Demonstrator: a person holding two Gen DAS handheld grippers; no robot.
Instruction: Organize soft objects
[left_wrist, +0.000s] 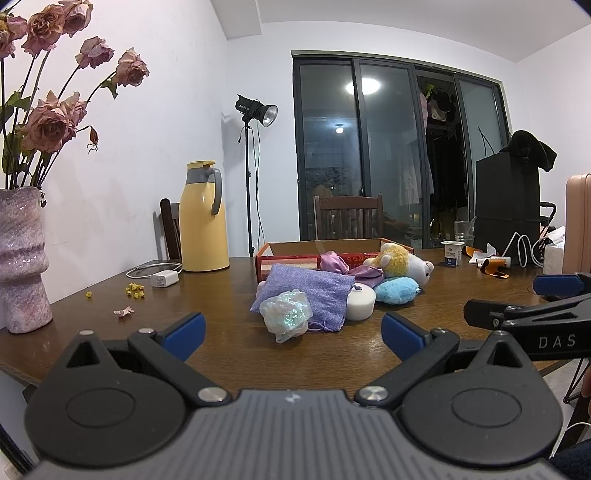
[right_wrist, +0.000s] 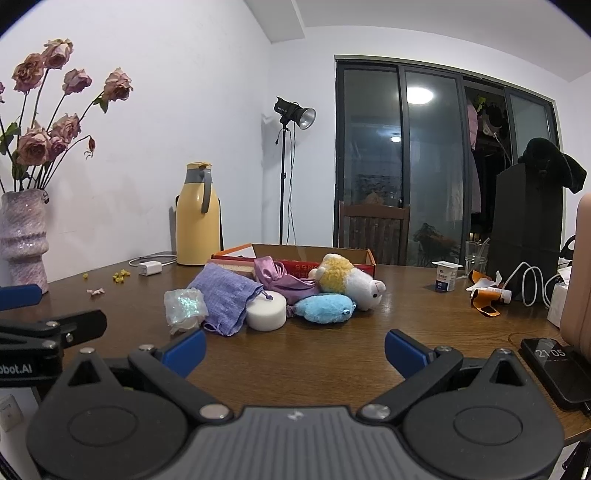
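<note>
Right now both my left gripper (left_wrist: 293, 332) and right gripper (right_wrist: 295, 349) gape wide at the table's near edge, empty, facing the soft pile (right_wrist: 273, 291) before the cardboard box (right_wrist: 295, 254).

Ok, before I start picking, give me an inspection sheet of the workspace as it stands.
Surface: brown wooden table, petal bits at its left.
Job's things: purple knit pouch, iridescent bag, white round sponge, blue plush, sheep plush and lilac satin pouch heaped in front of the open cardboard box.
Clutter: yellow thermos, vase of dried roses, yogurt cup, phone.
Grippers: left gripper and right gripper open, empty, short of the heap.
Cables: white charger; white cable.
Surroundings: studio light, chair, dark glass doors.
</note>
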